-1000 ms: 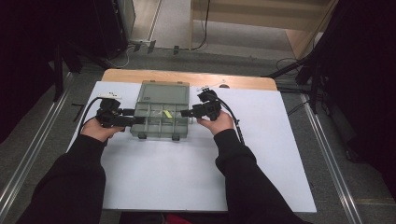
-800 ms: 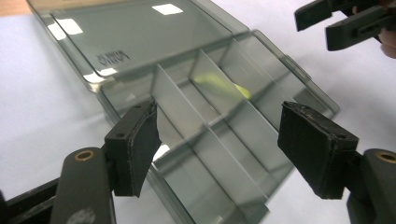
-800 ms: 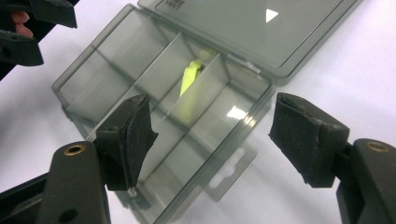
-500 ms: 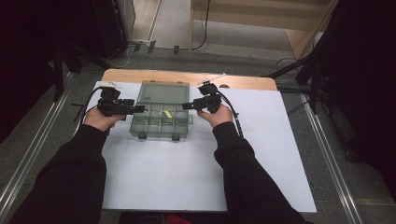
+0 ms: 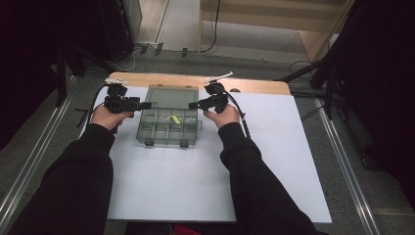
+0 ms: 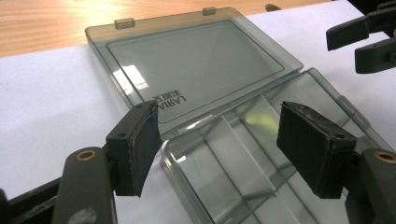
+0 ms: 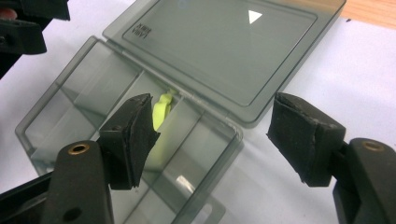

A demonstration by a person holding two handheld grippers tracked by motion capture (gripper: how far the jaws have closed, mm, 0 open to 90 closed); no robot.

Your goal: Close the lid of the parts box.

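Box [image 5: 169,128] open, frame ctr, lid [image 5: 172,97] flat behind | L tool [image 5: 146,105] & R tool [image 5: 194,105] wide, empty, flanking hinge | Risk: one-sided lid push skews box, jolts yellow part [image 5: 175,119] loose.

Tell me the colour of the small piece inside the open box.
Yellow-green piece; right gripper view shows it best.

A wooden surface [image 5: 254,86] shows as a bare strip along the far edge; a white sheet [image 5: 195,181] covers the rest. On the sheet, left of centre toward the far side, lies a clear compartment box [image 5: 169,129], its lid [image 5: 172,97] opened flat.
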